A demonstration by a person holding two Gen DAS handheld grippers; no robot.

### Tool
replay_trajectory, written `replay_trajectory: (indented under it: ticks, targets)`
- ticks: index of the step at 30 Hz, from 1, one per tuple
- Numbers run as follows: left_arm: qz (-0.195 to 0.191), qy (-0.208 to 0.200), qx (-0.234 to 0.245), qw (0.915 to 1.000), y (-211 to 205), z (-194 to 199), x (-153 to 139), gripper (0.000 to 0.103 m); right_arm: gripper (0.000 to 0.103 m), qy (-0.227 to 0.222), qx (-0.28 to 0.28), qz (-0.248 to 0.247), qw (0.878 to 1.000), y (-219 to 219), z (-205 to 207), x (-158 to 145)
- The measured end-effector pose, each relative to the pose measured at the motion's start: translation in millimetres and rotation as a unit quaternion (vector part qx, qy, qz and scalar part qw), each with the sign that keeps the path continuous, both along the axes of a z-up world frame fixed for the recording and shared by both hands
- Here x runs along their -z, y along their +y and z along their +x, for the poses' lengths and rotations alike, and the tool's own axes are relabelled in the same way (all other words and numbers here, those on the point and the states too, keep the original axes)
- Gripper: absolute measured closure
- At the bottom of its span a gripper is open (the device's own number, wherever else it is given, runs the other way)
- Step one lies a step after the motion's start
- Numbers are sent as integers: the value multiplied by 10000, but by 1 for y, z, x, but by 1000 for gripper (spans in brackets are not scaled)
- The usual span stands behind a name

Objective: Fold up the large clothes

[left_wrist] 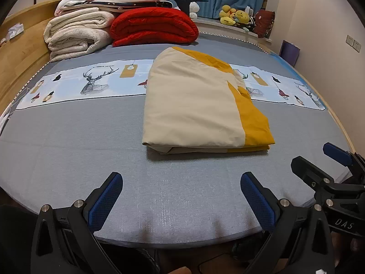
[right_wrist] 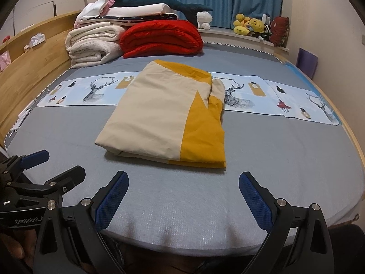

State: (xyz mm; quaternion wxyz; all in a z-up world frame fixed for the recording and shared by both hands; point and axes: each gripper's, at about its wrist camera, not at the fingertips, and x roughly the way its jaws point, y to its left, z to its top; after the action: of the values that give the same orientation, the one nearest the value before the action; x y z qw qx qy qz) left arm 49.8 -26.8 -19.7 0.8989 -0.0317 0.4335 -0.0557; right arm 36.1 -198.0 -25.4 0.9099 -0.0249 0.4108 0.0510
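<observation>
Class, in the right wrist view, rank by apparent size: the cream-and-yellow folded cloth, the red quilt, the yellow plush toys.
1. Folded cloth, though it lies nearest the camera, so its lead is unsure.
2. Red quilt.
3. Yellow plush toys, clearly smallest, though farthest away.

Grey bed fills my view. Folded cream-yellow garment lies centre; white blankets and red quilt lie upper left.
</observation>
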Motion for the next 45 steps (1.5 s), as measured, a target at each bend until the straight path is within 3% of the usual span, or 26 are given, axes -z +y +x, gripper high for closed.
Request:
replay_trajectory:
  ticks: [45]
  targets:
    - [-53,8,-23,10000,-4,2,0,1,6,32,10,18,10000,0,2,0]
